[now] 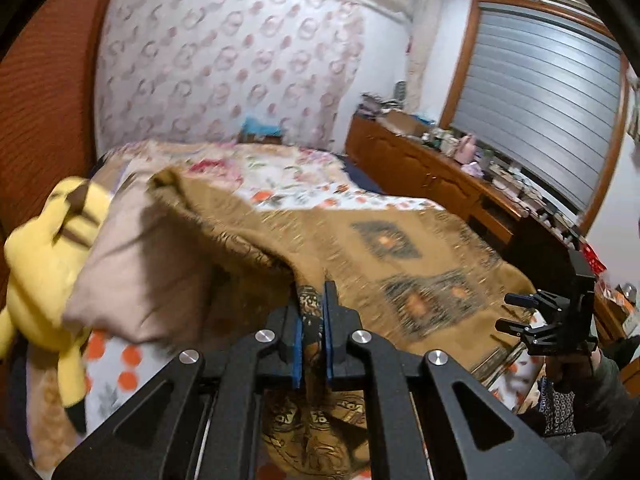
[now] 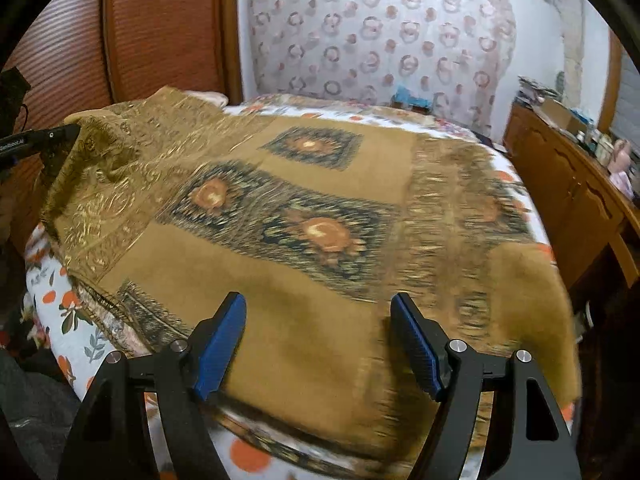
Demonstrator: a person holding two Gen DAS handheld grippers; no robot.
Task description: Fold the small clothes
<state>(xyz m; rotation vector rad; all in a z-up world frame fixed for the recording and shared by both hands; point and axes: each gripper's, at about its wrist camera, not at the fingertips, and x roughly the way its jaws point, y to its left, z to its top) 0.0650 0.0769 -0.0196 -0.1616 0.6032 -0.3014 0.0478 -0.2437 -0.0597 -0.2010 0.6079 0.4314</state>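
Observation:
A brown cloth [image 1: 400,248] with dark diamond patterns and orange centres lies spread over the bed. My left gripper [image 1: 313,292] is shut on a bunched edge of it, and the fabric rises from the bed into the blue pads and hangs below them. In the right wrist view the cloth [image 2: 320,184] fills the bed, with its far left corner lifted at the left gripper [image 2: 74,132]. My right gripper [image 2: 318,304] is open just above the cloth's near edge, nothing between its pads. The left wrist view shows it at the right [image 1: 508,312], held by a person's hand [image 1: 568,364].
A yellow plush toy [image 1: 44,248] and a pink pillow [image 1: 132,264] lie at the bed's left. The floral bedsheet [image 2: 72,320] shows around the cloth. A wooden headboard [image 2: 160,28] stands behind, and a cluttered wooden dresser [image 1: 440,164] runs along the right under the window.

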